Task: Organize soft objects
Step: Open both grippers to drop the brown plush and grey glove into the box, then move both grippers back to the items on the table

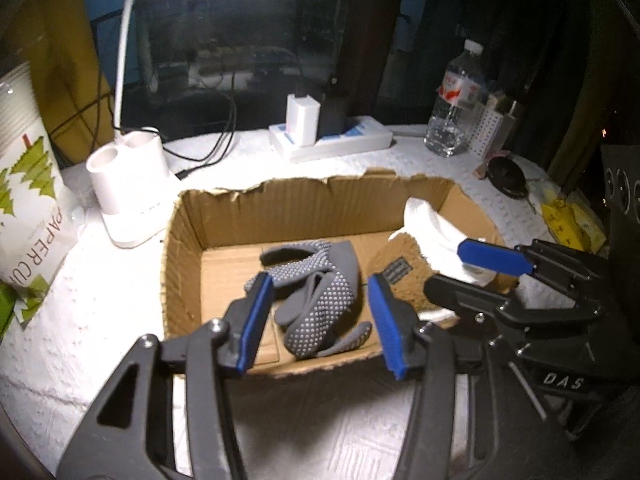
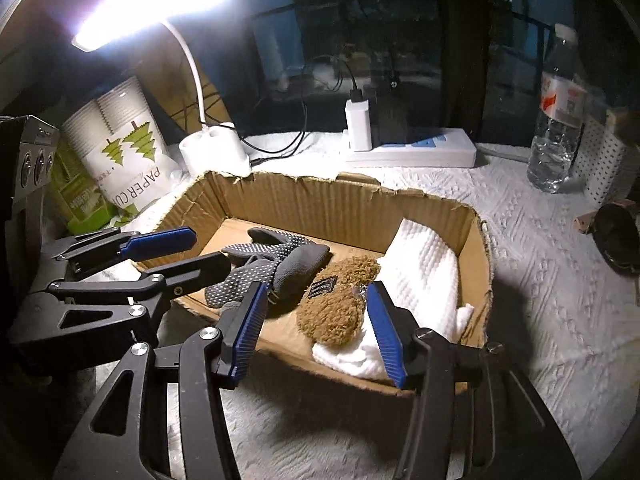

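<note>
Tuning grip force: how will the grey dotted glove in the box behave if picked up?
The grey dotted glove lies crumpled and folded, so it is probably floppy and will drape. Its raised dots likely resist slipping. Thin fabric suggests it is light.

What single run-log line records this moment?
left gripper: open, empty | right gripper: open, empty | cardboard box: holds grey gloves, brown fleece item, white cloth
</note>
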The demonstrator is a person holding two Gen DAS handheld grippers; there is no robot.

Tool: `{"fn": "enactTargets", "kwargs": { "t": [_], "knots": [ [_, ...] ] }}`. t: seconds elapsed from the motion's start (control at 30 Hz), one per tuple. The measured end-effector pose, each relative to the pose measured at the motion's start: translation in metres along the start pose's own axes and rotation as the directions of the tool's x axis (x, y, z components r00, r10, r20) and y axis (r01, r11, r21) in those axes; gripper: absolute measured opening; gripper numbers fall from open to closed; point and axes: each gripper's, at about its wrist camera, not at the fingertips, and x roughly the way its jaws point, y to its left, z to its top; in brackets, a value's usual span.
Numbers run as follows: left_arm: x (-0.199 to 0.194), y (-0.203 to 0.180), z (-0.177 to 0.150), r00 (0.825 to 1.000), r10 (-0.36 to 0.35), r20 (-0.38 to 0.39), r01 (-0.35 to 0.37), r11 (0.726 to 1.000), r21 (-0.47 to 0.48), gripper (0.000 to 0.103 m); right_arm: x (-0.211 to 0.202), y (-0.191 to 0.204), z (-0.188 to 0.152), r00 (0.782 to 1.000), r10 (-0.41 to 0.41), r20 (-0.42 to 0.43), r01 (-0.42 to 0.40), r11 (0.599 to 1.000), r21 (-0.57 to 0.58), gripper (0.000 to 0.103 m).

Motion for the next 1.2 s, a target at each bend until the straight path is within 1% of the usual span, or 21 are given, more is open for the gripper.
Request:
{"fn": "enactTargets", "kwargs": {
  "t": [0.27, 0.33, 0.37, 0.4, 0.43, 0.8, 1.2],
  "knots": [
    [-0.030, -0.007, -0.008, 0.999, -0.008, 0.046, 0.008, 1.000, 0.014, 0.052, -0.023, 0.014, -0.006, 1.000, -0.016, 0.026, 0.016, 1.000, -0.015, 0.054],
    [-0.038, -0.008, -0.011, 0.998, -0.011, 0.056, 0.010, 1.000, 0.018, 0.053, -0.029, 0.018, -0.008, 1.000, -0.020, 0.021, 0.021, 1.000, -0.015, 0.054],
    [-0.041, -0.009, -0.013, 0.998, -0.013, 0.061, 0.011, 1.000, 0.022, 0.058, -0.033, 0.020, -0.009, 0.999, -0.022, 0.025, 0.023, 1.000, -0.017, 0.054],
    [-0.046, -0.010, -0.014, 0.997, -0.014, 0.071, 0.012, 1.000, 0.026, 0.069, -0.036, 0.021, -0.010, 0.999, -0.024, 0.028, 0.024, 1.000, -0.018, 0.054],
    [-0.050, -0.010, -0.016, 0.997, -0.015, 0.078, 0.013, 1.000, 0.026, 0.071, -0.038, 0.022, -0.011, 0.999, -0.026, 0.031, 0.026, 0.999, -0.019, 0.054],
    [-0.084, -0.010, -0.035, 0.993, -0.013, 0.117, 0.011, 1.000, 0.016, 0.072, -0.069, 0.038, -0.026, 0.997, -0.046, 0.065, 0.049, 0.998, -0.032, 0.054],
    [-0.107, -0.020, -0.062, 0.991, -0.022, 0.129, 0.020, 1.000, 0.024, 0.072, -0.093, 0.050, -0.049, 0.995, -0.063, 0.081, 0.066, 0.997, -0.036, 0.055]
  ]
}}
